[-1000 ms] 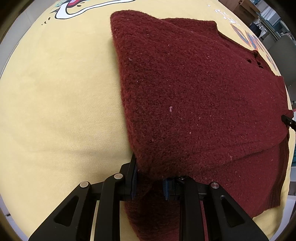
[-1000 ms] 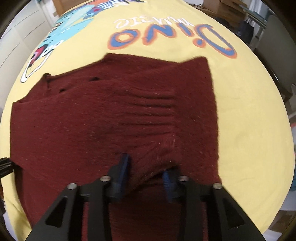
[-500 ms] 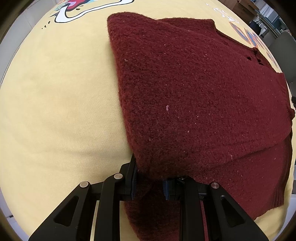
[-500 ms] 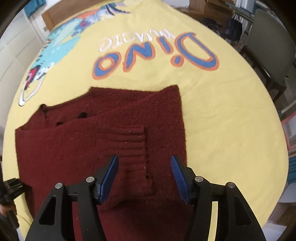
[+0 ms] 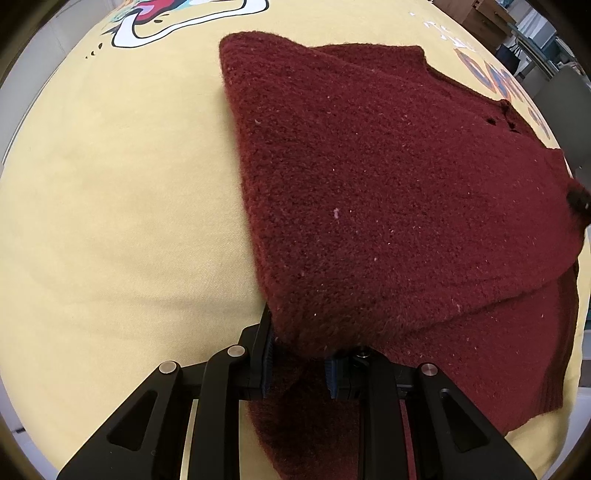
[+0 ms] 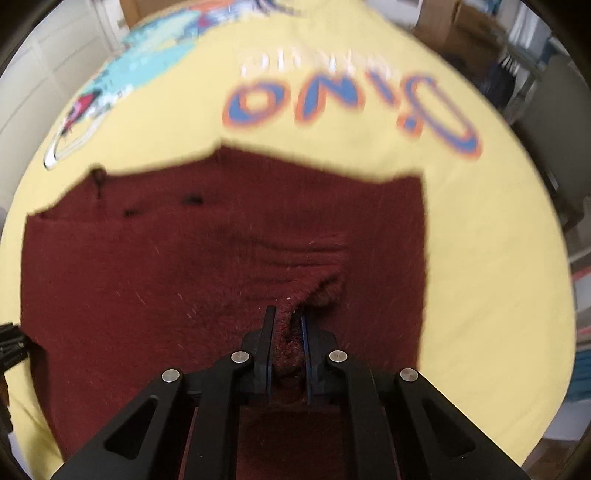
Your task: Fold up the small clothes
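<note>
Right wrist view is motion-blurred; the right gripper (image 6: 287,328), jaws just closed, pinches the maroon sweater's (image 6: 155,280) ribbed cuff (image 6: 314,266) on the yellow cloth (image 6: 498,258); the left gripper (image 5: 299,356) clamps a folded corner, its pads partly hidden by knit

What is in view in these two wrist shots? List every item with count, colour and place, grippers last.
sweater: one, dark red knit, partly folded, lying on the yellow cloth.
ribbed cuff: one, dark red, pulled up toward the right gripper.
yellow cloth: one, yellow with a cartoon print and blue-orange lettering, under the sweater.
cardboard boxes: count unclear, brown, blurred background.
left hand-held gripper: one, black with blue pads, shut on a sweater fold.
right hand-held gripper: one, black with blue pads, just closed on the cuff.
</note>
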A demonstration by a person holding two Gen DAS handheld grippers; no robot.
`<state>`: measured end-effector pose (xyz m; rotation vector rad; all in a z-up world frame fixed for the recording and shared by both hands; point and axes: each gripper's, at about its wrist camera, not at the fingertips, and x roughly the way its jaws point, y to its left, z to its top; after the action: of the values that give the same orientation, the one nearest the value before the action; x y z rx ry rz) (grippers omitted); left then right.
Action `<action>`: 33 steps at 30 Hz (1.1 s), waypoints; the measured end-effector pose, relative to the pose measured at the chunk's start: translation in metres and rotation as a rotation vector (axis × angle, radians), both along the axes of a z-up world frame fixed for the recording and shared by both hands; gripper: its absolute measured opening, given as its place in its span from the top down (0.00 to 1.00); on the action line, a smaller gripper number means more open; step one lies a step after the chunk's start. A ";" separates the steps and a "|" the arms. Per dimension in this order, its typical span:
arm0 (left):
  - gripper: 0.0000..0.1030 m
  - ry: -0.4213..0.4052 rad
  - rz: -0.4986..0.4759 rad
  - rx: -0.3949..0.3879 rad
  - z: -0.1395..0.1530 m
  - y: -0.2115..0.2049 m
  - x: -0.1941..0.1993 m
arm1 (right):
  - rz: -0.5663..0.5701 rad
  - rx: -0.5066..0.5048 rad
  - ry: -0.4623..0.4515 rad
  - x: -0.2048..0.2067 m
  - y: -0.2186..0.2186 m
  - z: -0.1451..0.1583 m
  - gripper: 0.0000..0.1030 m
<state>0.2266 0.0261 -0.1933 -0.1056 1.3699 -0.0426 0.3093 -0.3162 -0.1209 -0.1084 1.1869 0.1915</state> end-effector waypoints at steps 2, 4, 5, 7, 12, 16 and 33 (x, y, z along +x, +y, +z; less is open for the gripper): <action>0.81 0.000 0.006 -0.005 -0.002 0.000 -0.002 | -0.008 -0.011 -0.006 0.001 -0.003 0.001 0.89; 0.81 -0.002 0.014 -0.006 -0.004 0.000 -0.003 | 0.000 -0.045 0.010 0.001 -0.002 -0.011 0.89; 0.81 -0.004 0.013 -0.001 -0.004 0.000 -0.004 | 0.005 -0.070 0.025 0.000 -0.001 -0.021 0.89; 0.81 -0.009 0.006 0.011 -0.004 -0.002 -0.006 | 0.005 -0.086 0.043 -0.002 -0.002 -0.037 0.89; 0.79 -0.022 0.000 0.025 -0.003 -0.006 -0.012 | -0.015 -0.072 0.029 -0.003 -0.007 -0.039 0.84; 0.48 -0.040 0.010 0.092 0.006 -0.012 -0.017 | -0.029 -0.072 0.013 -0.008 -0.012 -0.028 0.73; 0.01 -0.273 -0.002 0.023 0.090 -0.040 -0.034 | 0.103 0.031 -0.182 -0.061 0.034 0.029 0.00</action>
<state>0.1927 -0.0142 -0.1037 -0.0757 1.0973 -0.0416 0.2479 -0.2817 -0.0916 -0.1561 0.9978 0.2846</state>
